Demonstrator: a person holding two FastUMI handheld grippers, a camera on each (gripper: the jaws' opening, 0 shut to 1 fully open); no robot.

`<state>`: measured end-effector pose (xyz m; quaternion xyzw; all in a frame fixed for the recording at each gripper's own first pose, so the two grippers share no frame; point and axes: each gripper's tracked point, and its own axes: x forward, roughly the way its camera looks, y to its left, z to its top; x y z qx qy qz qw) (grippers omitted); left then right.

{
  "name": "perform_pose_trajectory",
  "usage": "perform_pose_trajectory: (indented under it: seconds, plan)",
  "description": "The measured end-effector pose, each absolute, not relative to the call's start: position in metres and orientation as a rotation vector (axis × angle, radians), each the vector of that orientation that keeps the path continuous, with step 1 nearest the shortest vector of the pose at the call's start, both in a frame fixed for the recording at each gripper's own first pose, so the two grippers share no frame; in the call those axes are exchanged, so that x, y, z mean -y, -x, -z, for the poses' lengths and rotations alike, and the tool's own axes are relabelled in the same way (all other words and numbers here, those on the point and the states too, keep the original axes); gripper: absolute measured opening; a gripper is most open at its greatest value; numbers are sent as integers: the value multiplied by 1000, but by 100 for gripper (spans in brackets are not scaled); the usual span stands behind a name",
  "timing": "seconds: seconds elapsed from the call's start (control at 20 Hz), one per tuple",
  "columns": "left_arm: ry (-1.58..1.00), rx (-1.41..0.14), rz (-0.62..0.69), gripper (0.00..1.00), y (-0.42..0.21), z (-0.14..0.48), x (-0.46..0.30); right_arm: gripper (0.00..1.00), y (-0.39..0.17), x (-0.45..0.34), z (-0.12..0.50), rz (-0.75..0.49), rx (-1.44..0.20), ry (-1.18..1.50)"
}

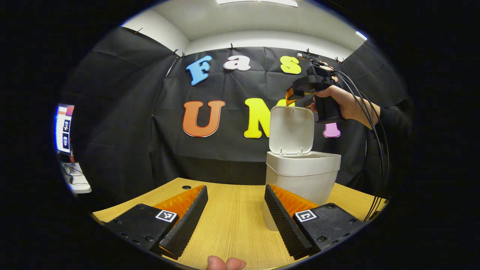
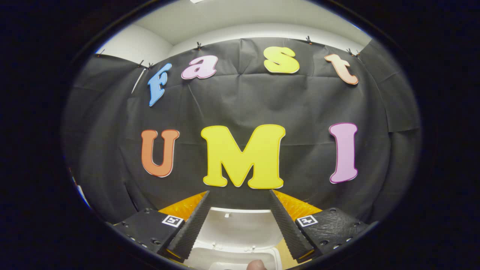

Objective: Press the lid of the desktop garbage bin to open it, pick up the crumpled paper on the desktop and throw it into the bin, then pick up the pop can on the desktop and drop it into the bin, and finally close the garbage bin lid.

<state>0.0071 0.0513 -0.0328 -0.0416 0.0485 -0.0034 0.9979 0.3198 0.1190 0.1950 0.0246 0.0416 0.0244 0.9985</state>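
1. In my left gripper view, the left gripper (image 1: 235,210) sits low over the wooden desktop (image 1: 232,225), its two fingers spread well apart with bare wood between them and nothing held.
2. The white desktop garbage bin (image 1: 303,180) stands on the desktop just past the left gripper's right-hand finger, which covers the bin's lower left corner in this view. I cannot tell if finger and bin touch.
3. The bin's lid (image 1: 291,129) is swung up and stands nearly upright on its hinge at the back rim, inner face turned my way, so the bin is open.
4. Above and a little to the right of the raised lid I see the right gripper (image 1: 298,95), held by a hand (image 1: 347,103) in a dark sleeve (image 1: 393,116), with black cables (image 1: 377,142) trailing down from it. Its tip hangs close over the lid's top edge; I cannot tell from here whether it touches the lid.
5. In my right gripper view, the right gripper (image 2: 240,221) points at the booth's black wall, fingers set apart and empty.
6. Between and below those fingers I see the open lid (image 2: 240,228) and, under it, a strip of the bin's rim (image 2: 232,257) by the hinge.
7. A lit monitor (image 1: 64,129) sits at the far left edge of the left gripper view, above a white side table (image 1: 78,182).
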Motion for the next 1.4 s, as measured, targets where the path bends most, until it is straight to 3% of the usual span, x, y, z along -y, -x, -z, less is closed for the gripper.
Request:
perform_pose_trajectory:
  seconds: [0.75,1.4]
  plan:
    - [47,-82,36,98,-2,31,-27,95,-273,-120,-177,-137,-152,-76]
    - [48,-56,74,98,6,21,-4,94,-191,-128,-100,-206,-235,-51]
